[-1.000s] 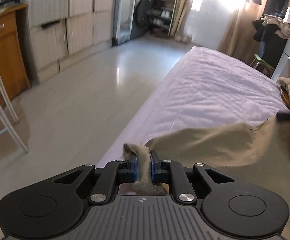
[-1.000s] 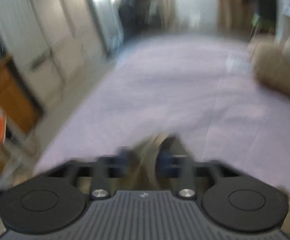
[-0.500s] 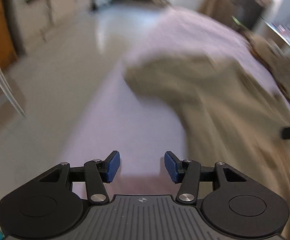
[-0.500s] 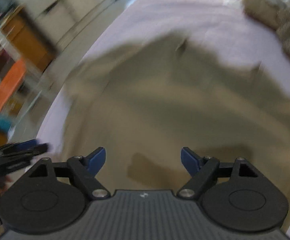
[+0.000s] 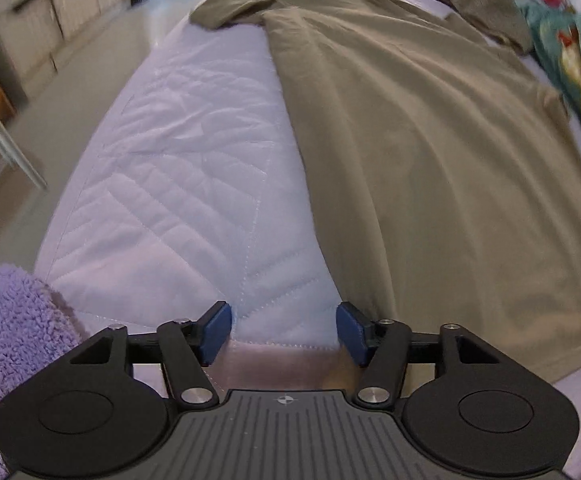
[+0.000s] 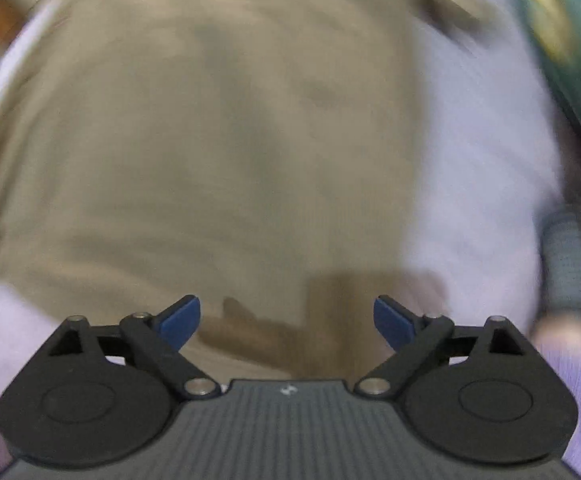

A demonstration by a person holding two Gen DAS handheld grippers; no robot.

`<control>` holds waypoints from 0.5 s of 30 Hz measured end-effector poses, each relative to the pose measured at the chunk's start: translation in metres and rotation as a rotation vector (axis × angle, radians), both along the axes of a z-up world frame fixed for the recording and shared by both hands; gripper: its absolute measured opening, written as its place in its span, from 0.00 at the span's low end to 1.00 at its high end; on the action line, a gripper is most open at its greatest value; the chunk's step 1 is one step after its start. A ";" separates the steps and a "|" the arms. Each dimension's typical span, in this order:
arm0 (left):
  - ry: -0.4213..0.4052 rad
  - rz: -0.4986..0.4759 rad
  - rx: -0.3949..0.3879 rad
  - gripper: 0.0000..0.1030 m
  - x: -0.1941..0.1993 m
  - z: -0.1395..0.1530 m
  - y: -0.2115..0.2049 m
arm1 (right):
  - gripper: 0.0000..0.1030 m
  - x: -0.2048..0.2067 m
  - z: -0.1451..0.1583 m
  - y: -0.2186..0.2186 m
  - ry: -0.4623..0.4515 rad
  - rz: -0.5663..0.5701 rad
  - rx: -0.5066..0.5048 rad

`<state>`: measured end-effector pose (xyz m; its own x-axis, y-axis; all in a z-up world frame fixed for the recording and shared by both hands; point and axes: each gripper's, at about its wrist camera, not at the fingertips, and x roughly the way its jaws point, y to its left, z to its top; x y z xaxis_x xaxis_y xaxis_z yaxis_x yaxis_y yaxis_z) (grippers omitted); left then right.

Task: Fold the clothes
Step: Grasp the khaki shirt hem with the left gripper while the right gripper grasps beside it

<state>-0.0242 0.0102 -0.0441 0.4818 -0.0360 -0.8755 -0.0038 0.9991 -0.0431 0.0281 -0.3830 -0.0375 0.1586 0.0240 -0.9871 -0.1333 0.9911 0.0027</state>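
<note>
One flat olive cloth garment (image 5: pixel 430 140), quilted bedspread (image 5: pixel 178 184).

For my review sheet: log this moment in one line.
shirt: flat on bed | left gripper: open, empty | right gripper: open, empty

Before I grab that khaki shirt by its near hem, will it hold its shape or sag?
Likely floppy: the khaki shirt lies flat on the quilted bedcover with soft ripples, and its far sleeve is crumpled. Probably light, since the cloth looks thin. Pinched at one point it would likely droop; holding it with both grippers should keep the hem straighter.
</note>
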 end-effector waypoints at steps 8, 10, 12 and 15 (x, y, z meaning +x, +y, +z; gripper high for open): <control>-0.026 -0.077 0.156 0.61 -0.002 0.001 -0.039 | 1.00 -0.014 -0.047 -0.060 0.017 -0.194 0.075; -0.040 -0.103 0.162 0.51 -0.005 0.002 -0.048 | 1.00 -0.014 -0.048 -0.043 -0.023 -0.147 0.016; -0.053 -0.133 0.164 0.17 -0.008 0.004 -0.057 | 0.99 -0.019 -0.046 -0.027 -0.071 -0.086 0.010; -0.070 -0.157 0.117 0.00 -0.019 0.010 -0.065 | 0.64 -0.026 -0.037 -0.008 -0.106 0.002 0.017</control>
